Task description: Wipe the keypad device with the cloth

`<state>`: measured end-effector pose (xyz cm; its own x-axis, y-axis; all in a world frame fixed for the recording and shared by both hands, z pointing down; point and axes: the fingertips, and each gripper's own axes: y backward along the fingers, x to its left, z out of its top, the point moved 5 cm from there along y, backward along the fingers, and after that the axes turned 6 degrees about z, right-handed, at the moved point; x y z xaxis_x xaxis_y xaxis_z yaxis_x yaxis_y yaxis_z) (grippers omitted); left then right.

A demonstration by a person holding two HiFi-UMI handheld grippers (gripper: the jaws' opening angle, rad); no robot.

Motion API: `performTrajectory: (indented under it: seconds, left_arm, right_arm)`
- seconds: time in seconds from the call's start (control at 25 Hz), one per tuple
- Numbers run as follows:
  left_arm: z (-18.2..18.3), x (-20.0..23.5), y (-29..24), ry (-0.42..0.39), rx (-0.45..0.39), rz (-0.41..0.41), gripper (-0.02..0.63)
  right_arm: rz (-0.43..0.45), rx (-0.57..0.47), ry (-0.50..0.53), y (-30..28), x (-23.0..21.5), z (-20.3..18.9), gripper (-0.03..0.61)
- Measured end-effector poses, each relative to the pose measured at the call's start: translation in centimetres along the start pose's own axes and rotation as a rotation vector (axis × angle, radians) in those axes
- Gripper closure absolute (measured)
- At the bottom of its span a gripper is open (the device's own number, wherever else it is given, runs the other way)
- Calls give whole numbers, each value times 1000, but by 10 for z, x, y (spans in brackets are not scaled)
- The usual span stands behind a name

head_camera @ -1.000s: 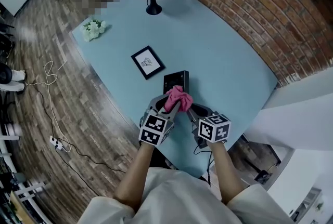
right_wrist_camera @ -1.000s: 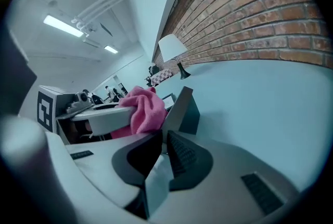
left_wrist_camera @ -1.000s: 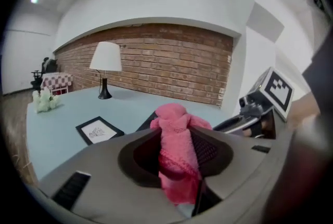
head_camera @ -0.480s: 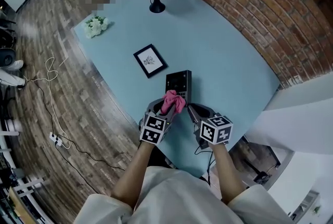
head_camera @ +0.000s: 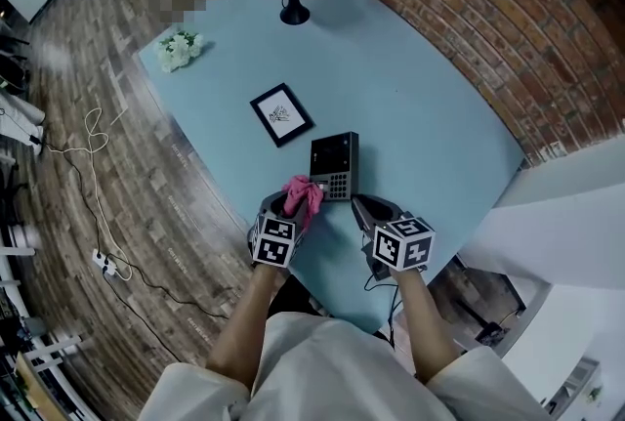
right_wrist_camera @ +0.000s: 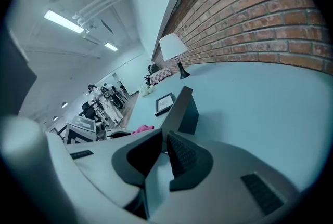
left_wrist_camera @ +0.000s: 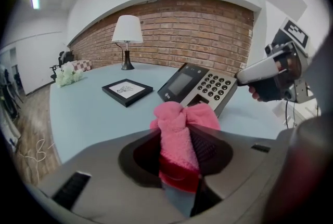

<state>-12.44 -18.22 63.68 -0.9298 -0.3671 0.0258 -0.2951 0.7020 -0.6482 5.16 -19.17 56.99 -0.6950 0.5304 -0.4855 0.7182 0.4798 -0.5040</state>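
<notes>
Pink cloth point(head_camera: 302, 195): bunched in the clamped jaws of the left gripper point(head_camera: 290, 210), just beside the keypad device point(head_camera: 334, 166), at 7 o'clock of it.
Keypad device: on the blue table point(head_camera: 420, 116), keys toward the person, nothing gripping it.
Right gripper point(head_camera: 359, 205): jaws nearly together on nothing, just beside the device at 5 o'clock.
Risk: a firm swipe could shove the unheld device toward the picture frame point(head_camera: 280, 114) at 11 o'clock; a thin wad could let jaw tips scrape the keys.
</notes>
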Motion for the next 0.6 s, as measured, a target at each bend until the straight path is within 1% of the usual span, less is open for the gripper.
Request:
performTrajectory:
  seconds: [0.16, 0.28, 0.44, 0.6]
  left_arm:
    - [0, 2, 1, 10, -12, 14, 445]
    - [7, 3, 9, 45, -40, 32, 444]
    - [21, -1, 27, 51, -82, 50, 444]
    - [37, -10, 54, 54, -144, 69, 445]
  right_arm:
    - [-28, 27, 15, -1, 2, 2, 523]
    - [-44, 43, 40, 3, 3, 5, 522]
    - [-49, 3, 70, 19, 11, 14, 522]
    - [-63, -54, 109, 47, 22, 26, 522]
